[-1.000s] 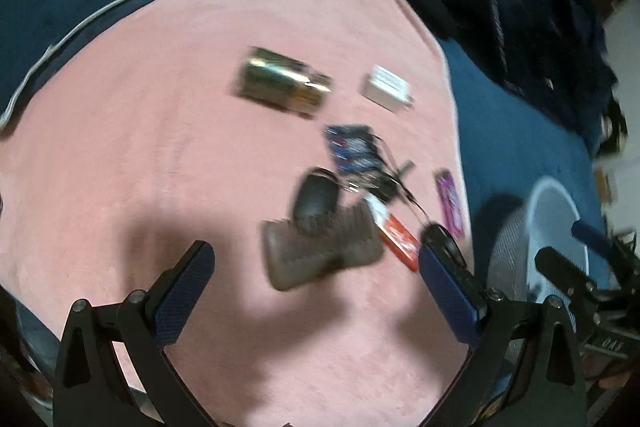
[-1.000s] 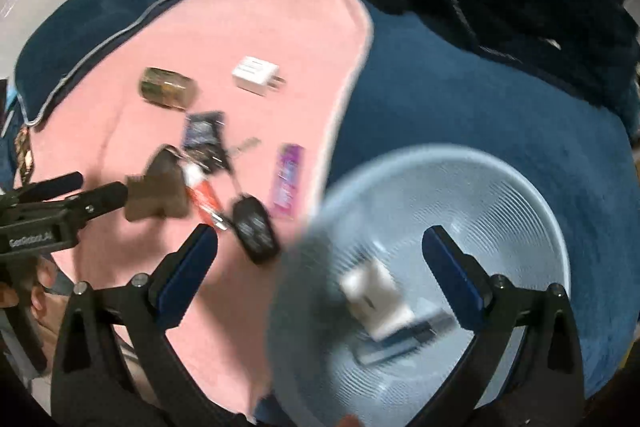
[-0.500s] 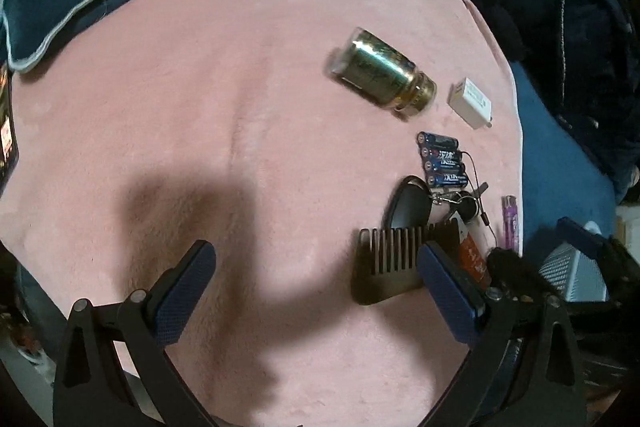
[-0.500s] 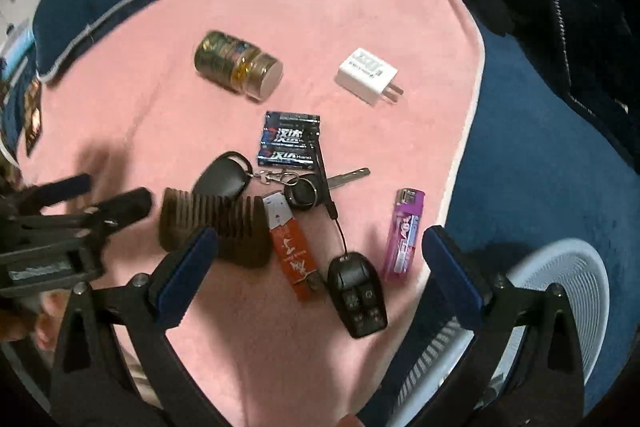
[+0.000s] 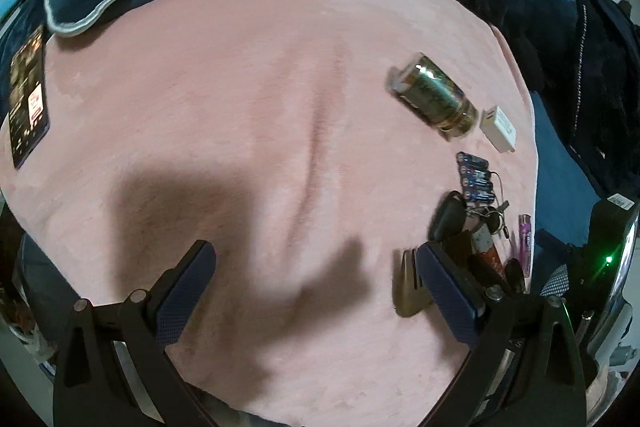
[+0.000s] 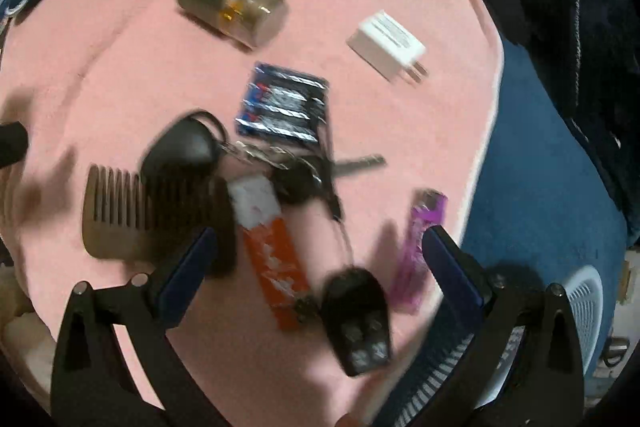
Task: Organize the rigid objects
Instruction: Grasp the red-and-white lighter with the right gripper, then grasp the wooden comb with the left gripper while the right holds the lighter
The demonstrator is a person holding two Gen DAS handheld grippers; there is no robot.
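since a second ago the right gripper has swung away from the pale blue slatted plastic basket, which then filled its view and now shows only at the lower right edge, and hangs with fingers spread wide and empty over the clutter on the pink plush blanket. the judgement is that one drop is done and a fresh pick is being lined up. the landmark is the black remote key fob, nearly between the fingers: an orange and white lighter just left of it, a purple lighter to its right, a brown wooden comb further left, a blue battery pack, a white charger plug and a green-gold jar beyond it. the left gripper, also open and empty, has drifted leftward over bare blanket. the blanket lies on dark blue bedding.
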